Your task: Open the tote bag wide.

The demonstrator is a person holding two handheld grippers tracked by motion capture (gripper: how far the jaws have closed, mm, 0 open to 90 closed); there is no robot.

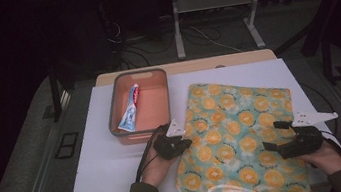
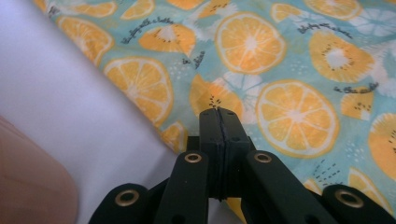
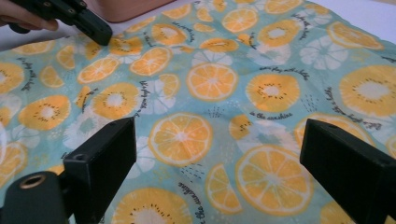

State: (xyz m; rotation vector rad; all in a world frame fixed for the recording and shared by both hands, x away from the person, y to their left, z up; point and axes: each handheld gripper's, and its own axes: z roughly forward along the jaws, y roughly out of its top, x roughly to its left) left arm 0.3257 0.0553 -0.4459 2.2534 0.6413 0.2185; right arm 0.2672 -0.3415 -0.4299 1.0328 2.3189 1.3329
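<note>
With the left hand-held gripper (image 2: 219, 116) pinched shut at the left edge of the bag (image 1: 237, 137) lying flat on the table (image 1: 103, 171), and the right one (image 3: 219, 154) gaping wide over it, I'd check cloth is caught before lifting.

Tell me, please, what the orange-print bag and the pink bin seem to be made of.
The orange-print bag looks like thin woven cloth, matte: it lies limp with soft wrinkles and no shine. The pink bin looks like moulded plastic, smooth and slightly glossy, with rigid walls, rounded corners and a grey rim; its exact kind is unclear.
</note>
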